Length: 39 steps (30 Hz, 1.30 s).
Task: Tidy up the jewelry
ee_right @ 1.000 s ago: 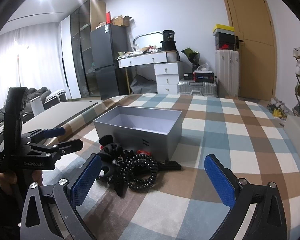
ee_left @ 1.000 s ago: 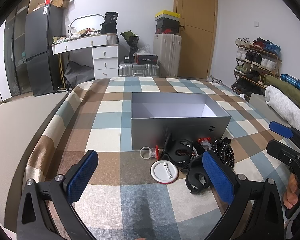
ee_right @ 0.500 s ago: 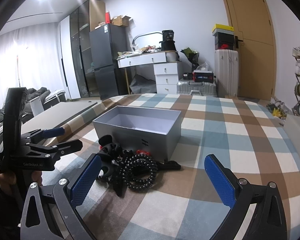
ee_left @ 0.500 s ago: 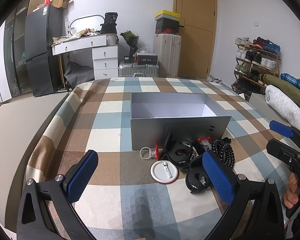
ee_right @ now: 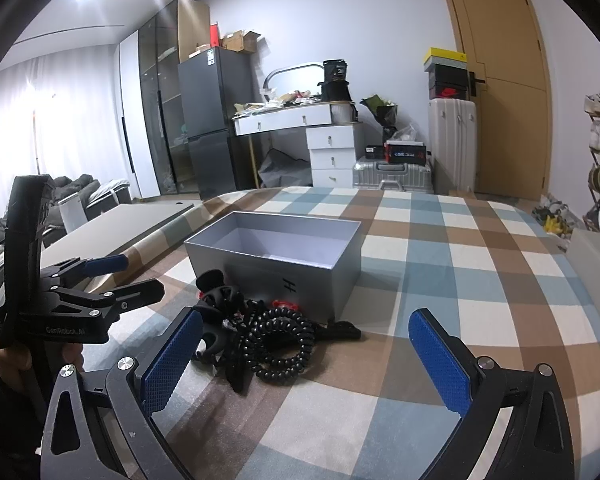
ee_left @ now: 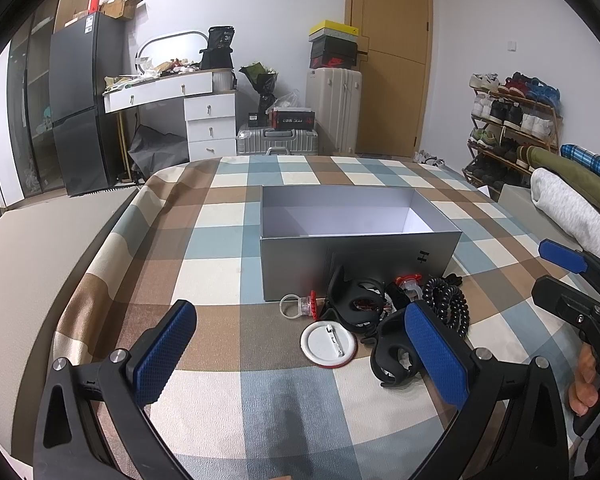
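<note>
An open grey box [ee_left: 360, 236] stands empty on the checked bed cover; it also shows in the right wrist view [ee_right: 276, 256]. In front of it lies a pile: a white round badge [ee_left: 328, 345], a clear ring with a red piece [ee_left: 298, 305], black hair claws [ee_left: 394, 360], and a black spiral hair tie [ee_left: 450, 306] [ee_right: 282, 344]. My left gripper [ee_left: 300, 356] is open and empty, hovering just before the badge. My right gripper [ee_right: 308, 360] is open and empty, to the right of the pile.
The checked bed cover [ee_left: 220, 240] drops off at the left onto a grey surface [ee_left: 32, 264]. Folded bedding [ee_left: 568, 204] lies at the right. Beyond the bed stand a dresser [ee_left: 204, 120], suitcases [ee_left: 332, 108], a shoe rack [ee_left: 512, 120] and a door.
</note>
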### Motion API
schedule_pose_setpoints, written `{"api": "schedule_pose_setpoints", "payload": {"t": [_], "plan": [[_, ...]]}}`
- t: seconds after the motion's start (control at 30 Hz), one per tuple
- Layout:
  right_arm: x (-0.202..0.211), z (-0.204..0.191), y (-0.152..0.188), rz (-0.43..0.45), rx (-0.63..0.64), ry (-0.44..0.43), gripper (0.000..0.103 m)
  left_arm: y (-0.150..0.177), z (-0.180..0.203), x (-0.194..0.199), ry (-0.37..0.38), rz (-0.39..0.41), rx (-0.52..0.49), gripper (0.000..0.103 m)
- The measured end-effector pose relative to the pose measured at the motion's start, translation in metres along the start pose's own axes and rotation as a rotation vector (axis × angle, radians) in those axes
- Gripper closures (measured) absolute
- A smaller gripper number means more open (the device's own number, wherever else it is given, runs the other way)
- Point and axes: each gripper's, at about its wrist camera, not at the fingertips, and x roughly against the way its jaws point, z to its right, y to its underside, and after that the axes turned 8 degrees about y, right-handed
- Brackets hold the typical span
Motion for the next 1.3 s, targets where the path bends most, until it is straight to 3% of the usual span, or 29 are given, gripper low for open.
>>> {"api": "schedule_pose_setpoints", "payload": {"t": [0.6, 1.0, 1.1, 1.17, 1.3], "plan": [[-0.005, 0.004, 0.0, -0.028, 0.001, 0.008, 0.0, -0.001, 0.005, -0.004, 0.03, -0.026, -0.024, 0.001], [-0.035, -0.005, 0.002, -0.204, 0.056, 0.067, 0.0, 0.0, 0.002, -0.007, 0.021, -0.05, -0.006, 0.001], [-0.04, 0.001, -0.001, -0.246, 0.011, 0.023, 0.008, 0.0, 0.002, -0.008, 0.017, -0.059, -0.01, 0.001], [-0.048, 0.006, -0.003, -0.29, -0.026, -0.01, 0.029, 0.0, 0.002, -0.008, 0.027, -0.068, -0.01, 0.001], [-0.062, 0.005, -0.003, -0.361, -0.014, -0.013, 0.042, 0.0, 0.005, -0.006, 0.021, -0.064, -0.029, 0.001]]}}
